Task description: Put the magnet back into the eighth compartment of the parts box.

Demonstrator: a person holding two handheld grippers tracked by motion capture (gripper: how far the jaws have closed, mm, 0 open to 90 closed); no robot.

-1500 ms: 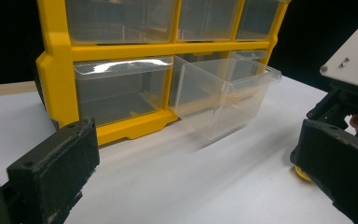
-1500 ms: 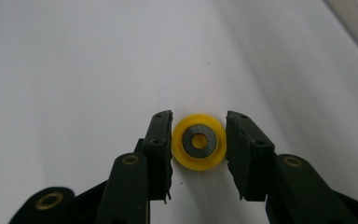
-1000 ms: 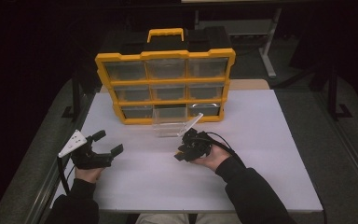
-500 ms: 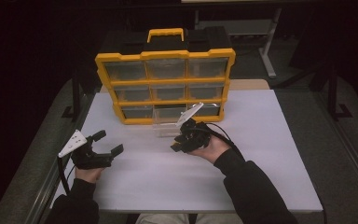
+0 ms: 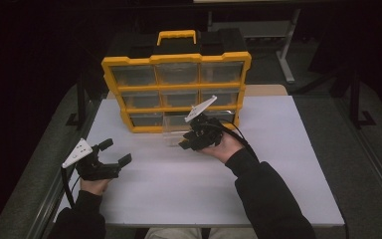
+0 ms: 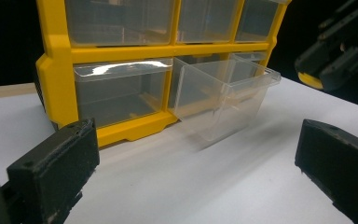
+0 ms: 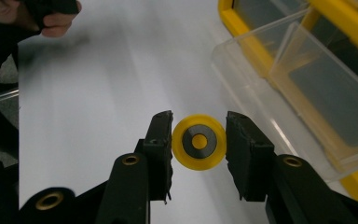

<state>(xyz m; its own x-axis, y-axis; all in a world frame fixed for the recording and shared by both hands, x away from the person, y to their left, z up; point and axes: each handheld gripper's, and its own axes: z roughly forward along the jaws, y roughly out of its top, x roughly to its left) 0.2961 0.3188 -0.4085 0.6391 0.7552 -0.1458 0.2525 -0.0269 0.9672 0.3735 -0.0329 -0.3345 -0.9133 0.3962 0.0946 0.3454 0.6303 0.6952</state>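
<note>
- The right gripper holds a small yellow wheel with a dark ring in its middle.
- The two black jaws press on the wheel from both sides, and the wheel sits up above the white table.
- In the right gripper view, a clear drawer is just to the side of the wheel.
- This drawer is pulled out from the bottom row of a yellow box of drawers.
- The yellow box stands at the back of the table and has a yellow handle on top.
- In the high view, the right gripper is up close to the open drawer, at its front edge.
- The left gripper is well apart from it, near the left edge of the table.
- Its jaws stand wide and nothing is between them.
- The left gripper points toward the box and the clear drawer.
</note>
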